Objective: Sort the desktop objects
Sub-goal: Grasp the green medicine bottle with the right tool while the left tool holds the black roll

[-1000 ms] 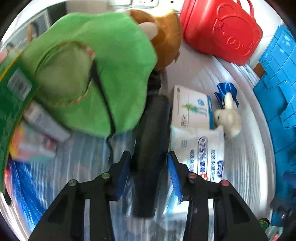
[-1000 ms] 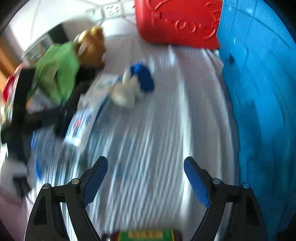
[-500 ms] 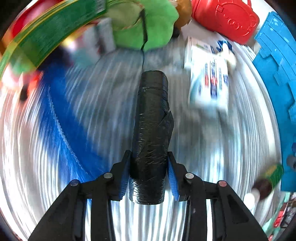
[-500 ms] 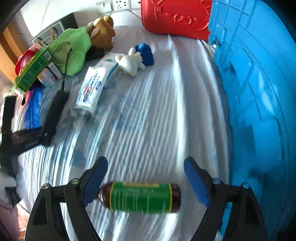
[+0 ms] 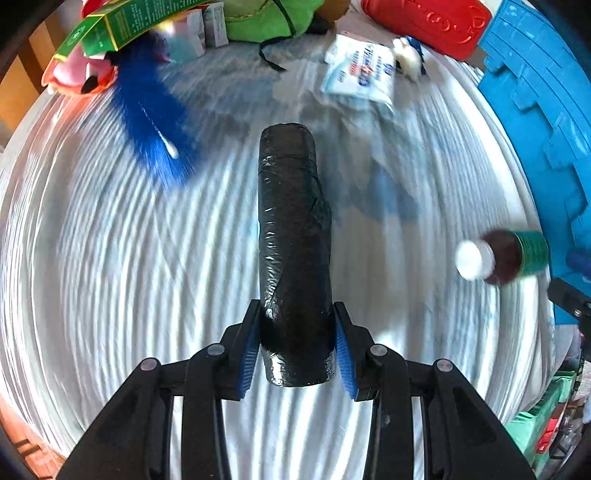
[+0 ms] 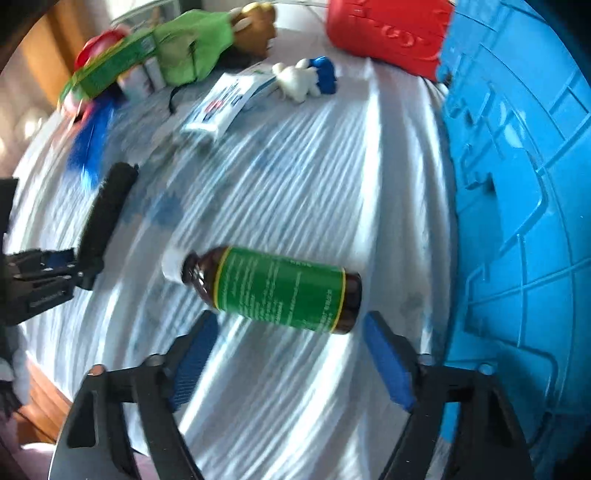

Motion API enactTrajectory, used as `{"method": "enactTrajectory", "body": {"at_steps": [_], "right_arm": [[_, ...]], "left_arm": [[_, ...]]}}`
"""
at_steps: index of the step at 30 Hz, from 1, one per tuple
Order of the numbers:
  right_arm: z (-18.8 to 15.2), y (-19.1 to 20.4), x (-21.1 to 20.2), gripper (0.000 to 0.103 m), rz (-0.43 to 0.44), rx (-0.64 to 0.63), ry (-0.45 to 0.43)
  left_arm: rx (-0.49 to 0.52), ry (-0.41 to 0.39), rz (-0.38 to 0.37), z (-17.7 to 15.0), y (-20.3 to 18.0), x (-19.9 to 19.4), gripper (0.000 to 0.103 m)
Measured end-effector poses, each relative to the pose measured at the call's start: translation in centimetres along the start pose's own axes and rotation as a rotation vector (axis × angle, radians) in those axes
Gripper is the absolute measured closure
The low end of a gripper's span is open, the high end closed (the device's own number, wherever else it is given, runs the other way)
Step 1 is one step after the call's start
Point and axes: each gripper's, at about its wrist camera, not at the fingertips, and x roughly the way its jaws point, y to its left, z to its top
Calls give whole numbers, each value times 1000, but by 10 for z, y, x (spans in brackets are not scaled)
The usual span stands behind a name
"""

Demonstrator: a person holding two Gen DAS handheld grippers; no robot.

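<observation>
- Black plastic-wrapped roll [image 5: 293,254] is clamped in left gripper [image 5: 295,347], carried clear of green cloth hat [image 5: 266,18], above white-covered counter [image 5: 110,258].
- Brown green-labelled bottle [image 6: 280,290] lies just ahead of released right gripper [image 6: 290,360], beside blue plastic crate [image 6: 524,184].

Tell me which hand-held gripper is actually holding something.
The left hand-held gripper, clamped on the black roll. The right hand-held gripper stands open, its pads clear of the bottle.

White ribbed cloth [image 5: 110,258] directly under my left gripper [image 5: 295,332], spreading ahead and both sides. Wood surface [image 5: 14,99] beyond it, far left. Green and red clutter [image 5: 546,417] low right, too blurred to identify.
</observation>
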Motion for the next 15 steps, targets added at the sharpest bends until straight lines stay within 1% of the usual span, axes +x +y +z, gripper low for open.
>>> {"method": "enactTrajectory", "body": {"at_steps": [2, 3, 5, 7, 8, 11, 13, 14, 15], "right_arm": [[-3, -3, 6, 11, -48, -32, -14], [-4, -5, 13, 11, -76, -59, -19], [-4, -8, 24, 9, -73, -93, -31], [-3, -9, 37, 9, -22, -111, -25], [-3, -9, 42, 13, 8, -101, -11], [-7, 4, 40, 17, 136, -108, -9], [-11, 17, 34, 23, 269, -123, -3], [-11, 20, 31, 23, 290, -130, -3], [-12, 24, 27, 23, 291, -140, -12]], "left_arm": [[-6, -2, -4, -9, -12, -2, 67], [-8, -5, -5, -14, -19, -3, 67], [-8, -8, -2, -18, -28, -3, 67], [-14, -18, 19, -17, -37, -2, 67], [-20, -19, 24, -17, -37, -3, 67], [-35, -21, 39, -15, -40, -4, 67], [-35, -19, 51, -14, -42, -7, 67], [-33, -16, 52, -13, -43, -9, 67], [-31, -18, 54, -12, -44, -12, 67]]}}
